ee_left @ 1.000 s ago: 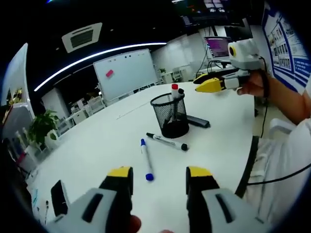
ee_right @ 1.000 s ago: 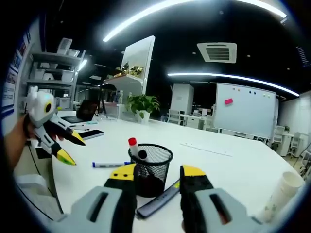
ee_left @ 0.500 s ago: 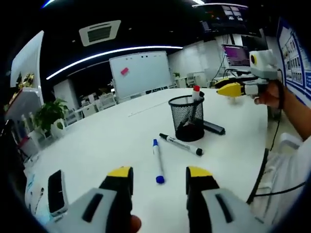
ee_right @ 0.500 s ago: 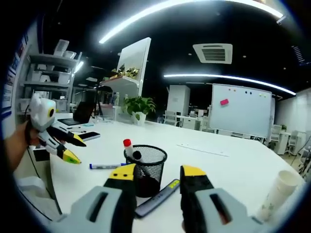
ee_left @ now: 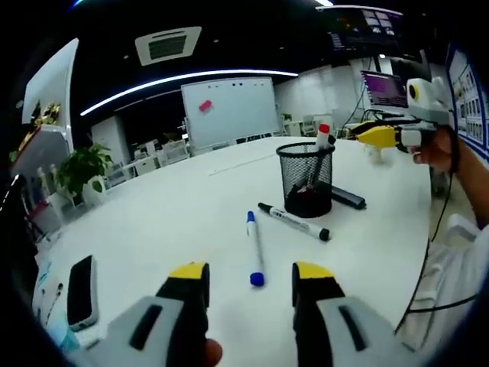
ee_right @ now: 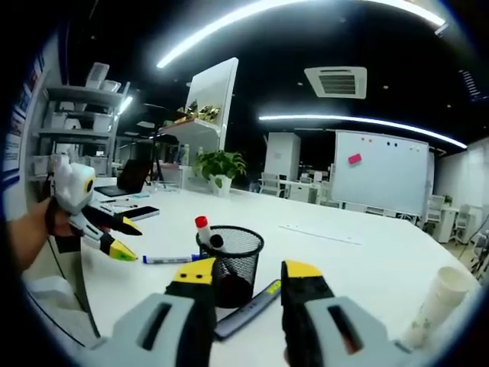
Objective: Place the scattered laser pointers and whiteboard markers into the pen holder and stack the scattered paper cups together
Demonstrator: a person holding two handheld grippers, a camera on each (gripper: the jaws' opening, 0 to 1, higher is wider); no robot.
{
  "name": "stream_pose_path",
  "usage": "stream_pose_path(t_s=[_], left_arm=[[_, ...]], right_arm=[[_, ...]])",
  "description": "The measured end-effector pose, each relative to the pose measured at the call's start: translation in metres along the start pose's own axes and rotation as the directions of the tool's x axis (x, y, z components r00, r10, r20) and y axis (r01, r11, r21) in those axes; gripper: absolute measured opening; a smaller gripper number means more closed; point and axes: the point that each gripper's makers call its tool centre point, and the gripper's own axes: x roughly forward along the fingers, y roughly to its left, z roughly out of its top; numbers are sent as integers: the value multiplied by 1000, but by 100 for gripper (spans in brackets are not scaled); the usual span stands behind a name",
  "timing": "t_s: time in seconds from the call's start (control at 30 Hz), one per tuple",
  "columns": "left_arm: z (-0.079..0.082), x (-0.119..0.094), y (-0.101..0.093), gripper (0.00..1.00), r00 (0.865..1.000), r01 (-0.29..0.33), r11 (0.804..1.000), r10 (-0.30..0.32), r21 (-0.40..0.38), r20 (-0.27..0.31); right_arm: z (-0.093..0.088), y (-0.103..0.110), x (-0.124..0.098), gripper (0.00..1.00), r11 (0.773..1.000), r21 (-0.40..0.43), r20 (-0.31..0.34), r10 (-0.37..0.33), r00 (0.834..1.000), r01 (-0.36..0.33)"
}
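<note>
A black mesh pen holder (ee_left: 307, 178) (ee_right: 229, 264) stands on the white table (ee_left: 176, 214) with a red-capped marker (ee_left: 323, 134) (ee_right: 203, 230) and a dark item in it. A blue marker (ee_left: 254, 248) (ee_right: 170, 259) and a black-capped white marker (ee_left: 294, 221) lie loose in front of my left gripper (ee_left: 250, 277), which is open and holds nothing. A dark flat laser pointer (ee_left: 348, 197) (ee_right: 246, 309) lies beside the holder. My right gripper (ee_right: 244, 277) (ee_left: 380, 135) hovers open above the table near the holder. A paper cup stack (ee_right: 434, 307) stands at the right.
A phone (ee_left: 81, 280) lies near the table's left edge. A whiteboard (ee_left: 229, 112) (ee_right: 382, 173), a potted plant (ee_left: 84, 170) (ee_right: 221, 167) and chairs stand beyond the table. A person's arm (ee_left: 470, 172) comes in from the right. A laptop (ee_right: 130, 180) sits at the far left.
The left gripper's camera has swung, so the holder and markers sit further right and lower. In the right gripper view the left gripper has dropped slightly. Both stay open.
</note>
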Motion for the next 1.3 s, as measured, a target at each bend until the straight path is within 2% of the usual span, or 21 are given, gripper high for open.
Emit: stream_pose_path(t_s=[0.33, 0.57, 0.77, 0.9, 1.13, 1.3], left_arm=[[-4, 7, 5, 44, 1000, -9, 1000, 10, -16, 18], [-15, 9, 9, 42, 1000, -23, 998, 22, -50, -21], [-15, 11, 13, 42, 999, -49, 997, 48, -58, -14], [-18, 15, 12, 44, 999, -46, 997, 45, -62, -14], [-16, 17, 7, 44, 999, -32, 995, 33, -91, 4], [-18, 21, 6, 43, 999, -32, 996, 32, -82, 4]], right_arm=[[-4, 3, 0, 32, 1000, -3, -3, 5, 1000, -5], [-9, 6, 3, 31, 1000, -7, -17, 12, 1000, -12], [-5, 4, 3, 31, 1000, 15, 4, 8, 1000, -8], [-2, 2, 2, 28, 1000, 18, 20, 1, 1000, -2], [-6, 4, 3, 28, 1000, 22, 8, 7, 1000, -7], [-6, 6, 3, 28, 1000, 27, 7, 9, 1000, -9]])
